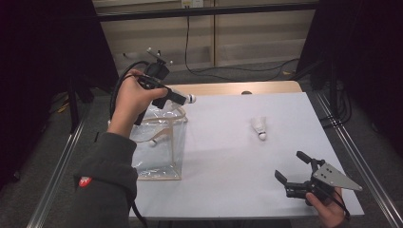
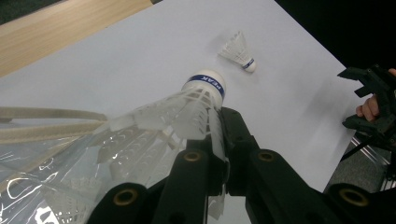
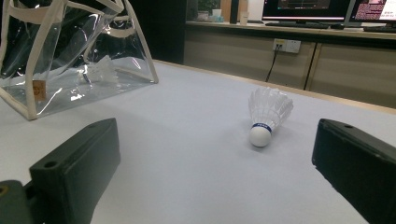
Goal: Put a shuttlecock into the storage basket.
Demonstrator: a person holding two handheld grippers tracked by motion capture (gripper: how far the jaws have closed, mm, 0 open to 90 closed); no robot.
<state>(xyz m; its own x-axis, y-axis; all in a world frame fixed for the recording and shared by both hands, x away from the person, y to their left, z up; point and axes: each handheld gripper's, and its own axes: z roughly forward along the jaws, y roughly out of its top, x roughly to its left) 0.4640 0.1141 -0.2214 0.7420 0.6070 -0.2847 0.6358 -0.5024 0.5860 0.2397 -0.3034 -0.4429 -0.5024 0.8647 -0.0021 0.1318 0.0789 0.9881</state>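
Note:
My left gripper (image 1: 179, 98) (image 2: 219, 135) hangs over the top of a clear plastic bag (image 1: 159, 156) (image 2: 46, 163) (image 3: 70, 56), shut on the feather skirt of a white shuttlecock (image 1: 189, 99) (image 2: 191, 102). Its blue-banded cork points toward the table's middle. A second shuttlecock (image 1: 259, 127) (image 2: 239, 50) (image 3: 267, 114) lies on the white table (image 1: 228, 180), right of centre. Another one (image 1: 159, 138) (image 3: 100, 70) rests inside the bag. My right gripper (image 1: 294, 166) (image 3: 215, 158) (image 2: 373, 100) stands open near the front right corner, aimed at the lying shuttlecock, nothing between its jaws.
The bag with cream trim and handles stands at the table's left side. A wooden strip (image 1: 228, 88) runs along the far edge. Black curtains (image 1: 43, 57) flank both sides, and cables (image 1: 237, 70) lie on the floor beyond.

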